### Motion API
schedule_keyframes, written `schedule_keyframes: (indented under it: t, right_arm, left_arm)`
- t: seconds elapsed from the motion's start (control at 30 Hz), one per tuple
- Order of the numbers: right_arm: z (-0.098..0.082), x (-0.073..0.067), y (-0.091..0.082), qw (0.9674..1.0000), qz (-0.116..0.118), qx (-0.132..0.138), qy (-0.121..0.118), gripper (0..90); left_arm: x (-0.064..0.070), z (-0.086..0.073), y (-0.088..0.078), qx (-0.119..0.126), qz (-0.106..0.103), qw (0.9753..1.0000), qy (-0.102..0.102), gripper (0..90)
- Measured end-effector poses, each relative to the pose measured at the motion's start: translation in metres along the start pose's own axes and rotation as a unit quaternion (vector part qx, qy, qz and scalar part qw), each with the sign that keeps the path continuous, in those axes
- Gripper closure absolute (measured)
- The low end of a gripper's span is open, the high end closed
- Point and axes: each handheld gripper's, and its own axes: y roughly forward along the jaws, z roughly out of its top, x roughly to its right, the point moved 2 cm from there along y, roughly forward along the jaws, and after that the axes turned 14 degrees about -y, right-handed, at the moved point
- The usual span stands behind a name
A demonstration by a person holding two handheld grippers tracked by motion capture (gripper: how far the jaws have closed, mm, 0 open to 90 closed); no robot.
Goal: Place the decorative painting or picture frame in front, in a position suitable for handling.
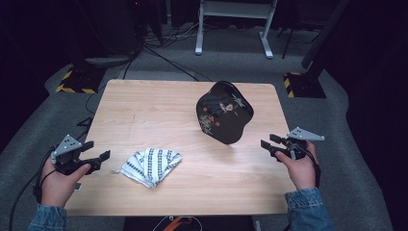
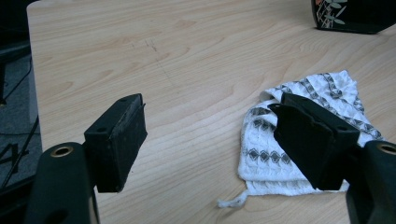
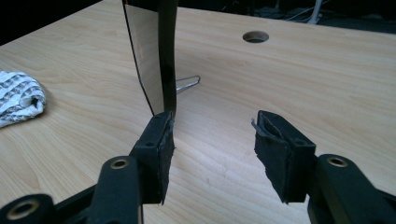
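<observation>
A black lacquered plate (image 1: 223, 113) with a red and white flower pattern stands upright at the middle right of the wooden table (image 1: 144, 110). A folded white cloth (image 1: 151, 165) with a black pattern lies near the front left. My left gripper (image 1: 100, 149) is open just left of the cloth, with nothing between its jaws. In the left gripper view the gripper (image 2: 208, 102) points at the cloth (image 2: 336, 88). My right gripper (image 1: 267, 140) is open to the right of the plate. In the right gripper view that gripper (image 3: 212, 119) faces the plate (image 3: 147, 51) edge-on, propped on a wire stand (image 3: 187, 84).
A round cable hole (image 3: 255, 36) sits in the tabletop beyond the plate. Behind the table stand a white desk frame (image 1: 233, 24) and cables on the grey floor. Yellow-and-black striped bases (image 1: 77, 83) flank the far corners.
</observation>
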Motion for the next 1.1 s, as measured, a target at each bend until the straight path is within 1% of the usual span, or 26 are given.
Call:
schedule_keyframes:
  t: [0.17,0.33,0.43,0.47,0.5,0.6,0.63,0.77,0.8,0.83,0.93,0.97,1.0,1.07,1.1]
  right_arm:
    - [0.014,0.002,-0.006,0.9999,0.008,0.011,-0.001,49.8]
    - [0.031,0.005,-0.008,0.9997,0.017,0.015,-0.011,49.7]
    - [0.043,0.004,-0.007,0.9994,0.024,0.020,-0.016,49.7]
    - [0.043,0.004,-0.007,0.9994,0.024,0.020,-0.016,49.7]
    - [0.047,0.003,-0.006,0.9992,0.028,0.020,-0.018,49.6]
    - [0.063,0.003,-0.002,0.9987,0.035,0.023,-0.029,48.9]
    - [0.069,0.003,0.000,0.9985,0.038,0.022,-0.034,47.5]
    - [0.086,0.007,0.013,0.9977,0.053,0.020,-0.038,46.1]
    - [0.089,0.008,0.016,0.9976,0.053,0.019,-0.040,46.0]
    - [0.089,0.008,0.016,0.9976,0.053,0.019,-0.040,46.0]
    - [0.097,0.010,0.026,0.9975,0.058,0.015,-0.039,45.9]
    - [0.101,0.012,0.035,0.9969,0.067,0.011,-0.040,46.3]
    - [0.102,0.013,0.039,0.9966,0.073,0.008,-0.039,46.9]
    - [0.103,0.014,0.043,0.9964,0.076,0.008,-0.037,47.5]
    - [0.104,0.015,0.047,0.9960,0.082,0.007,-0.034,48.2]
  left_arm:
    - [0.000,0.002,-0.003,0.005,0.002,1.0000,-0.002,24.7]
    - [-0.001,0.006,-0.001,0.007,-0.001,1.0000,-0.004,24.7]
    - [-0.001,0.007,0.002,0.007,-0.002,1.0000,-0.003,24.7]
    - [-0.001,0.007,0.002,0.007,-0.002,1.0000,-0.003,24.7]
    - [0.000,0.007,0.002,0.005,-0.005,1.0000,-0.004,24.7]
    - [-0.001,0.007,0.005,0.004,-0.006,1.0000,-0.004,24.7]
    - [-0.001,0.007,0.005,0.003,-0.006,1.0000,-0.005,24.7]
    - [-0.002,0.007,0.006,0.003,-0.007,1.0000,-0.005,24.7]
    - [-0.003,0.007,0.006,0.004,-0.006,1.0000,-0.006,24.7]
    - [-0.003,0.007,0.006,0.004,-0.006,1.0000,-0.006,24.7]
    - [-0.003,0.006,0.007,0.002,-0.006,1.0000,-0.005,24.7]
    - [-0.003,0.006,0.007,0.001,-0.006,1.0000,-0.005,24.7]
    - [-0.003,0.006,0.007,-0.001,-0.007,1.0000,-0.004,24.7]
    - [-0.003,0.005,0.008,-0.002,-0.007,1.0000,-0.004,24.7]
    - [-0.003,0.005,0.008,-0.002,-0.007,1.0000,-0.004,24.7]
